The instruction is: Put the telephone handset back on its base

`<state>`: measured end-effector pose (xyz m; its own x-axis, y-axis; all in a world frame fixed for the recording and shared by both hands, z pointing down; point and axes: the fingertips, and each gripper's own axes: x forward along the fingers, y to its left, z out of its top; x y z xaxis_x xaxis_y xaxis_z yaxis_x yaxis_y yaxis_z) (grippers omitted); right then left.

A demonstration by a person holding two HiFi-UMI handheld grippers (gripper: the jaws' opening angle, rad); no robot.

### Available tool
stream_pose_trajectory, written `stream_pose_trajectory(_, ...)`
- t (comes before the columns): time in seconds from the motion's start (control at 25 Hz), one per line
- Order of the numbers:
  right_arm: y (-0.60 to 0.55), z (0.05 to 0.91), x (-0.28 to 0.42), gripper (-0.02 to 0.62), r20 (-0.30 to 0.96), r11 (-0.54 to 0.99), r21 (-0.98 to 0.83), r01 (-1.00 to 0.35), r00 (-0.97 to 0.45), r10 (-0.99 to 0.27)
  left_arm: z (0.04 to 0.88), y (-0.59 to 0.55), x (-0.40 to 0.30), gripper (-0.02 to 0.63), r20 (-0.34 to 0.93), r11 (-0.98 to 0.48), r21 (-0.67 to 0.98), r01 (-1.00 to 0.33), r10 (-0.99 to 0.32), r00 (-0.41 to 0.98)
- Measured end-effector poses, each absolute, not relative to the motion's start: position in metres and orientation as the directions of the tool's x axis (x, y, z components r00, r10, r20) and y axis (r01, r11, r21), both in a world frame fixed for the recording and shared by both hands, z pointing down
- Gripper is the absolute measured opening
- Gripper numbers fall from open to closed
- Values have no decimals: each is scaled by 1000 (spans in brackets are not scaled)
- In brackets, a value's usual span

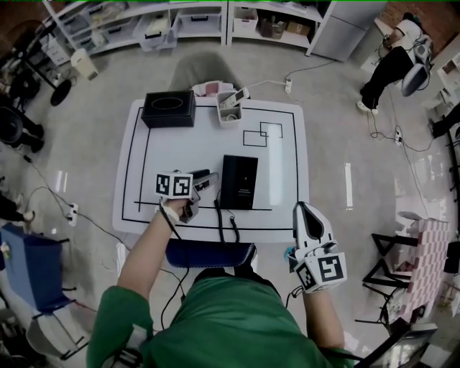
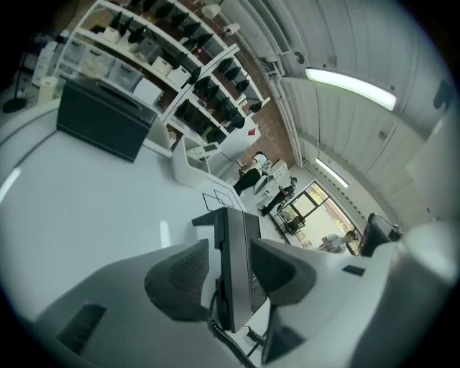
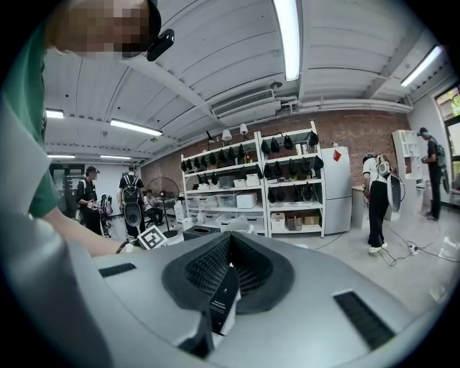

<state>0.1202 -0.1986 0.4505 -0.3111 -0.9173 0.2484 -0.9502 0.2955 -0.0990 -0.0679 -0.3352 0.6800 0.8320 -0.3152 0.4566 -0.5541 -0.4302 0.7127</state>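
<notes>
The left claw [image 1: 204,182] hangs wide open just above the white worktop [image 1: 280,162], gripping nothing. Just beyond it the telephone handset [image 1: 226,181] lies along the left side of its base [image 1: 244,181]. Past the worktop's near right corner, the right claw [image 1: 302,209] is pinched closed.

A lab-like workroom: shelves of bins [image 1: 180,20], a brick wall [image 3: 359,133], a line-marked white table [image 1: 284,188], floor cables [image 1: 313,68].

The rectangular plastic telephone base [image 1: 238,181] is black, the glossy table [image 1: 284,172] white with thin black outlines, the person's sleeve [image 1: 121,313] green.
</notes>
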Motion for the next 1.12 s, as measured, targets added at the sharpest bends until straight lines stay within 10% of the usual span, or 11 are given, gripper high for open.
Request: stream_pose_trajectory(1.12, -210, 362, 130, 20, 36, 382, -41, -923, -384, -923, 374, -245, -120, 147, 20, -560, 231, -795, -815, 580)
